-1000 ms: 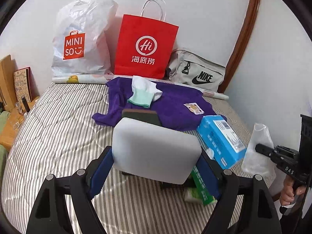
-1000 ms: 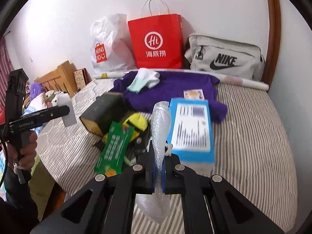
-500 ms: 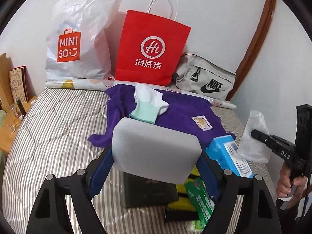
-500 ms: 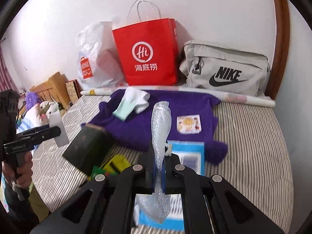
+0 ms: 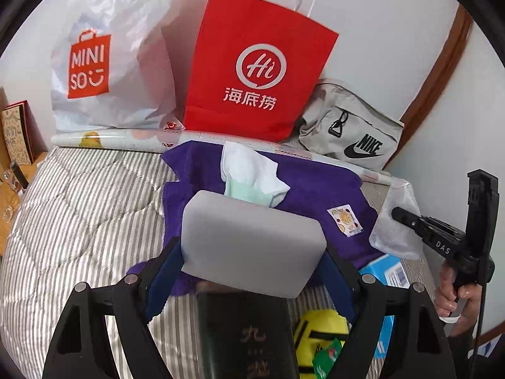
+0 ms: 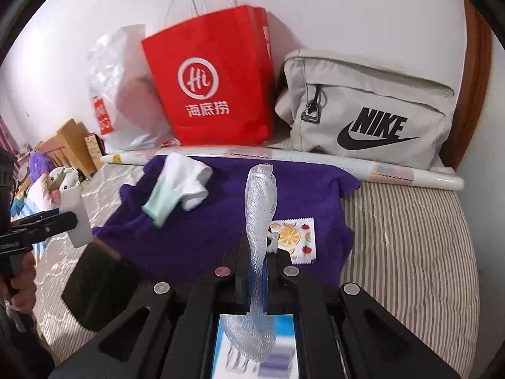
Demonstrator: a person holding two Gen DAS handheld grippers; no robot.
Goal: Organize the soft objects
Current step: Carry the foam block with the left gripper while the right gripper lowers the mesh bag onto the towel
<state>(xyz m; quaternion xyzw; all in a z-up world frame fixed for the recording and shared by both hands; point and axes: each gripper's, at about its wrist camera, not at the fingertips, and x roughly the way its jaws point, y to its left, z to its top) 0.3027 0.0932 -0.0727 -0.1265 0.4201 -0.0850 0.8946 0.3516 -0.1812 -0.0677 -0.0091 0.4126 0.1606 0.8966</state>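
The left claw is pinching a gray sponge and the right claw is pinching bubble wrap above the purple cloth, so carry both gently and set them down together without squashing.

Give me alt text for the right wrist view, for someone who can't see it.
The right hand-held gripper is shut on a clear bubble-wrap pouch, held upright over a purple cloth on a striped bed. A white and mint sock and a fruit-print packet lie on the cloth; a red paper bag and grey Nike bag stand against the wall.
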